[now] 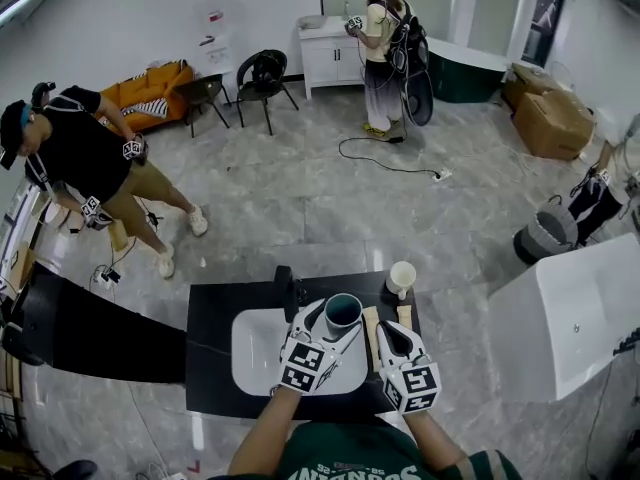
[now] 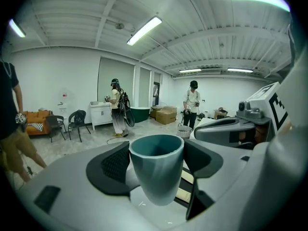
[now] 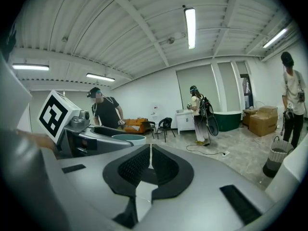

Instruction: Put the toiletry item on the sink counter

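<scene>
black surface (image 1: 215,340) with white basin (image 1: 255,356), open room. left gripper (image 1: 336,320) jaws clamp the teal cup (image 2: 156,170) upright over the basin, likely so it can be set down. right gripper (image 3: 150,165) jaws together, empty, alongside.

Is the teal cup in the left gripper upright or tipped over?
Upright: the teal cup has its open mouth facing up, held between the fingers of the left gripper.
</scene>
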